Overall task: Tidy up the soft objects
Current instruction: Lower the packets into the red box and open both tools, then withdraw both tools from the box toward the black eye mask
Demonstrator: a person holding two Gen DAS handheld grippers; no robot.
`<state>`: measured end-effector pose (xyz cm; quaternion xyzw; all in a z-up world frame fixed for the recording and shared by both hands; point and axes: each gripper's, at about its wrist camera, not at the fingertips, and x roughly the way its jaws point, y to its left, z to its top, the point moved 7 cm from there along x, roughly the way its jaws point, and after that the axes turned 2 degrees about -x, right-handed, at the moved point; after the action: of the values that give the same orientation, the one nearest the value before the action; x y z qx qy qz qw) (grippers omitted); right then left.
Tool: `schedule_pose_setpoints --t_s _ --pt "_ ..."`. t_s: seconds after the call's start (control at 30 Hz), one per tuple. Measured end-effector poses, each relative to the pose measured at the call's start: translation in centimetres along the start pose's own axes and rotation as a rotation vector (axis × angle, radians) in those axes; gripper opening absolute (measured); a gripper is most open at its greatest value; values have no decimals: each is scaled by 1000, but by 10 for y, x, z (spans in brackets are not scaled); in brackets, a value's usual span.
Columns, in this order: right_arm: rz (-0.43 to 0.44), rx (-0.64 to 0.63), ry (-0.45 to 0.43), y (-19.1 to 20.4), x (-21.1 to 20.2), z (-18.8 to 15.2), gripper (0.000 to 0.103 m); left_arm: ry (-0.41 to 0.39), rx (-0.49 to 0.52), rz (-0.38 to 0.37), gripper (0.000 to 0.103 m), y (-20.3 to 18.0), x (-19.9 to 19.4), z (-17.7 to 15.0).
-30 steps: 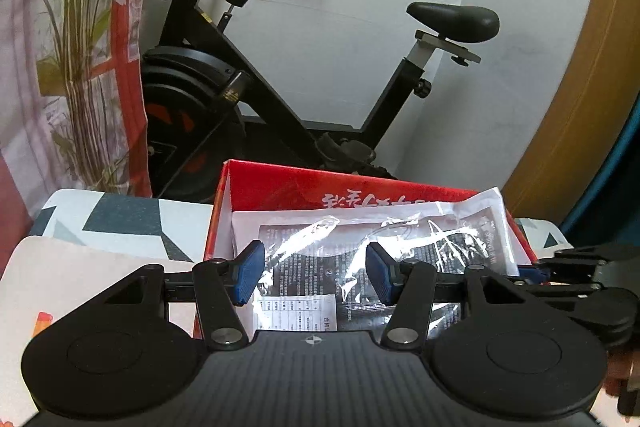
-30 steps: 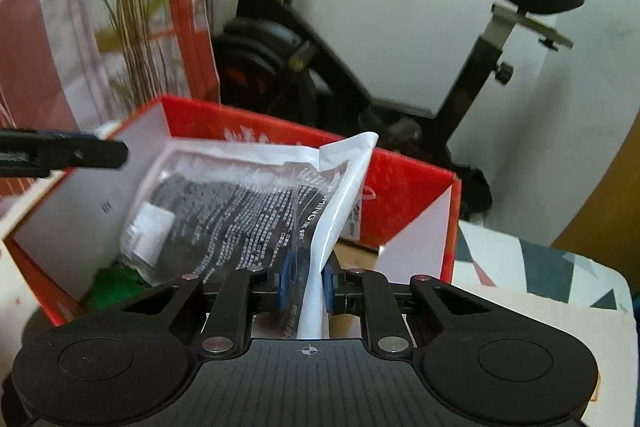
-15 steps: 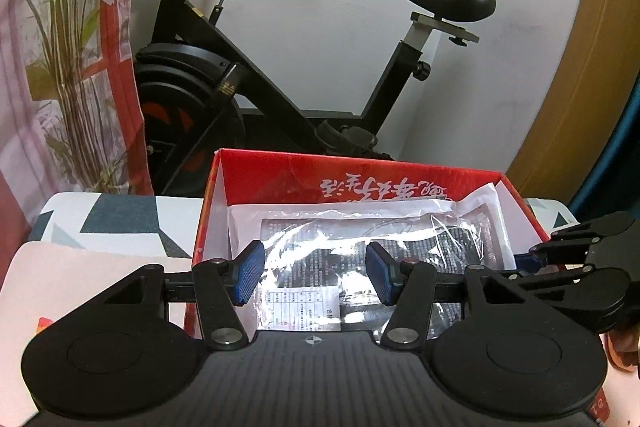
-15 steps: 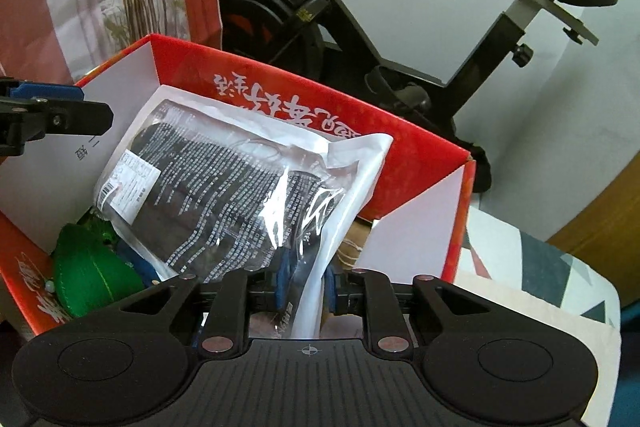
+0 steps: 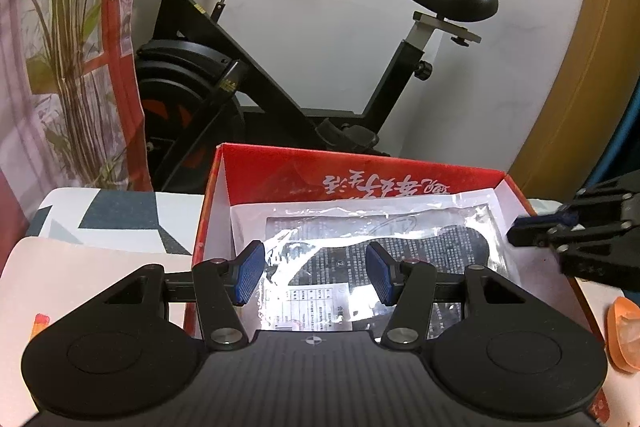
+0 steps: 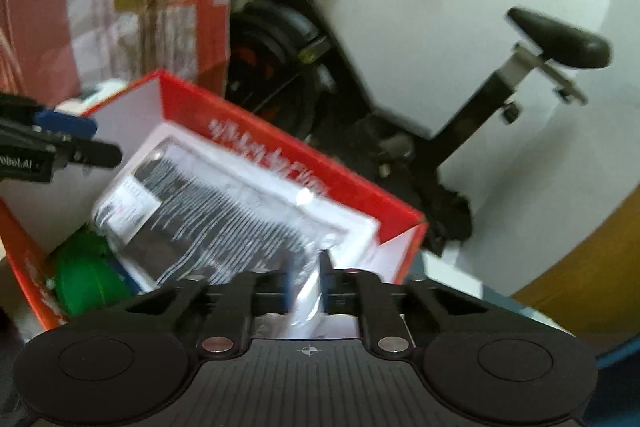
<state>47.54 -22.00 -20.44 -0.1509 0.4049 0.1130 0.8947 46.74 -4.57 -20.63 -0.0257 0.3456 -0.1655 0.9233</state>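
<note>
We note the clear plastic packet [image 5: 384,247] lying flat inside the red box [image 5: 360,167], its far edge against the back wall under the white printed characters. The packet is glossy and crinkled, with bright glare streaks across it; a dark folded item fills most of it, covered by rows of small white print, and a white label sits at one corner [image 6: 136,197]. In the right wrist view the picture is blurred, so we cannot read the print.

Left tongs [image 5: 316,273]: spread wide over the near end of the packet, blue pads well apart, nothing between them.

Right tongs [image 6: 306,285]: blue pads a narrow gap apart, with a shiny fold of the packet's near corner showing between them; through the blur we cannot tell whether they pinch it or have let go.

A green soft thing [image 6: 86,279] sits in the box's left corner, partly under the packet. The box rests on a patterned surface [image 5: 120,219]. Behind stand an exercise bike [image 5: 280,75] and a plant [image 5: 64,27].
</note>
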Motion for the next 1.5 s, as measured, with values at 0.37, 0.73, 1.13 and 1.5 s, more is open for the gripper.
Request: schedule_pose_setpoints --t_s 0.37,0.73,1.13,1.5 --pt "71 63 227 24 69 -10 3 32 31 32 58 1 6 -4" --pt "101 99 295 29 79 -17 2 51 38 37 58 1 7 -8" --pt "87 189 128 19 22 -8 53 6 86 51 85 -9 -28 -8" --pt "19 178 -38 31 -50 -17 103 -44 99 74 103 -9 -83 -27"
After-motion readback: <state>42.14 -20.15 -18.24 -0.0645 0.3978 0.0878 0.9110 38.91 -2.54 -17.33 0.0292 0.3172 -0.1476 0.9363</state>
